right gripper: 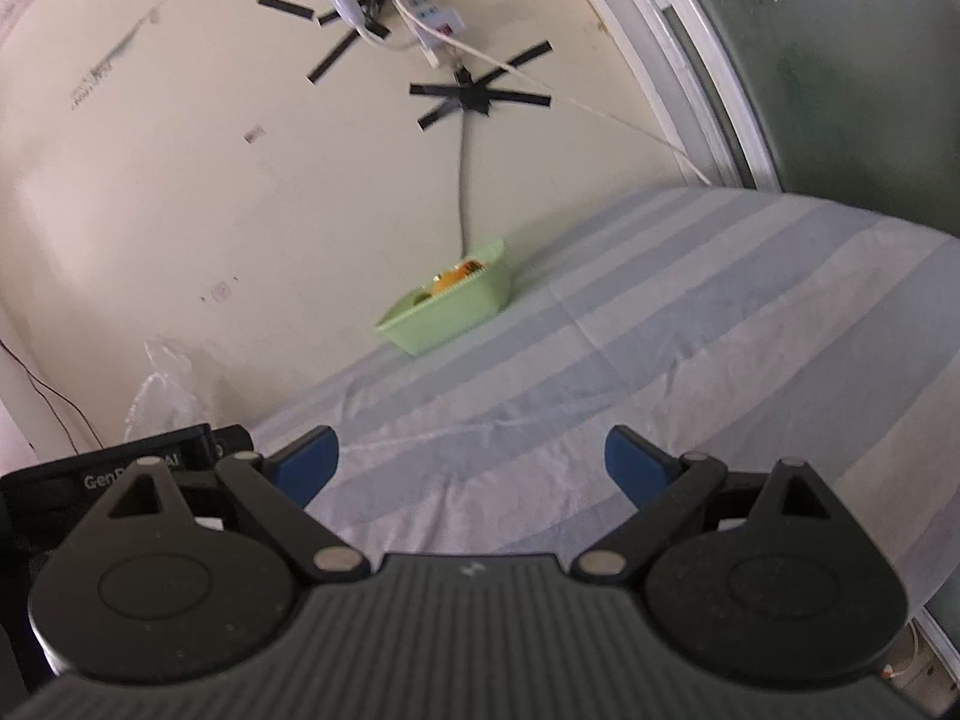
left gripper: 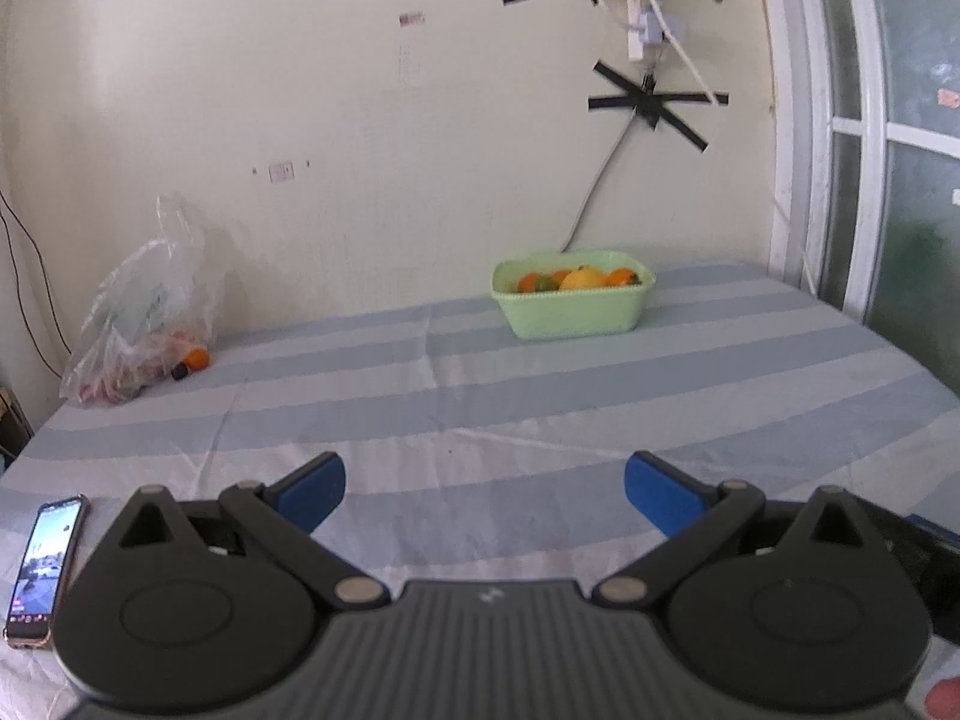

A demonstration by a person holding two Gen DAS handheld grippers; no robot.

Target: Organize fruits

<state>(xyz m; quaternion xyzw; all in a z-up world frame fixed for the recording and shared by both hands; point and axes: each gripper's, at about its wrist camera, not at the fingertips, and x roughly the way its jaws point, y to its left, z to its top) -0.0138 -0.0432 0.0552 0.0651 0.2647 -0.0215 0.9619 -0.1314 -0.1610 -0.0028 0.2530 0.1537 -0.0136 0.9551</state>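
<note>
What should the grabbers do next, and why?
Probably reach the left gripper toward the small orange fruit beside the plastic bag. Both it and the right gripper are open and hold nothing, the green basket by the wall already has fruit in it, and that orange one sits outside it, on the left gripper's side.

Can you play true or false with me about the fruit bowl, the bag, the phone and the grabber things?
1. The green basket has fruit in it. True.
2. The left gripper is squeezing an orange. False: its jaws are open and hold nothing.
3. A phone lies on the striped cloth with its screen lit. True.
4. The plastic bag sits inside the basket. False: it lies apart, by the wall.
5. The right gripper is open. True.
</note>
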